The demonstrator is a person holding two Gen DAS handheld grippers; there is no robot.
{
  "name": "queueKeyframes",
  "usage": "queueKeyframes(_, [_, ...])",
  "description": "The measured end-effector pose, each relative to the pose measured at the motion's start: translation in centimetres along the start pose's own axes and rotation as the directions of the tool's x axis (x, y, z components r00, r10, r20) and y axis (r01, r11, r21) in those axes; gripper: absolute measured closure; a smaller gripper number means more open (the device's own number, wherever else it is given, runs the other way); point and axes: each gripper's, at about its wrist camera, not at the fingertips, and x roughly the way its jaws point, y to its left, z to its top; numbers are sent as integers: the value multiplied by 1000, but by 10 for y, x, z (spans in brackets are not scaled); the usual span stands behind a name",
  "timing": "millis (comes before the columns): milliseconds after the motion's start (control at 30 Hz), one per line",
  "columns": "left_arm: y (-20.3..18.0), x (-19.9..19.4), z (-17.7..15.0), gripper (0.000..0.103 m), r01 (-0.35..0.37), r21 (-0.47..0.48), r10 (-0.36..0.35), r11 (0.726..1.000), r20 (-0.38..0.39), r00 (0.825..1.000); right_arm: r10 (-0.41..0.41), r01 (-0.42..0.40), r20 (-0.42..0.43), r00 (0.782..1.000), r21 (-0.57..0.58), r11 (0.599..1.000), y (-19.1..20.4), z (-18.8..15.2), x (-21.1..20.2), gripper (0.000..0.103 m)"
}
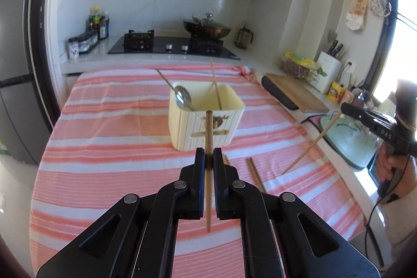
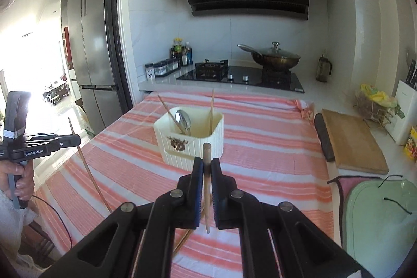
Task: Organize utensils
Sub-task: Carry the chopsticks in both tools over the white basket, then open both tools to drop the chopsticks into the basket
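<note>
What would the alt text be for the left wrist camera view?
The left gripper is shut on a wooden chopstick, aimed at a cream utensil holder on a pink striped cloth. The holder contains a metal spoon; the right gripper holds another chopstick.

We see a bright daylit kitchen. A window (image 1: pixel 406 43) blows out to white in the left wrist view; a doorway (image 2: pixel 34 64) glares in the right. Fisheye bending curves the edges, corners vignette dark, and fine detail looks slightly soft.
</note>
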Motion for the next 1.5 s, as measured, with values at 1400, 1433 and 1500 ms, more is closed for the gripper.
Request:
queueKeyframes(1400, [26,160,55,15,-65,-63,50,996,-220,974,76,-75,-77,994,28,997,2,86,186,52])
queueKeyframes(1433, [26,152,37,13,-53,-54,39,997,-233,972,59,-59,-75,995,2,998,2,73,171,48])
queueKeyframes(1500, [25,142,-4,10,-40,-52,24,998,-276,961,27,-32,-90,996,-52,998,2,38,145,43])
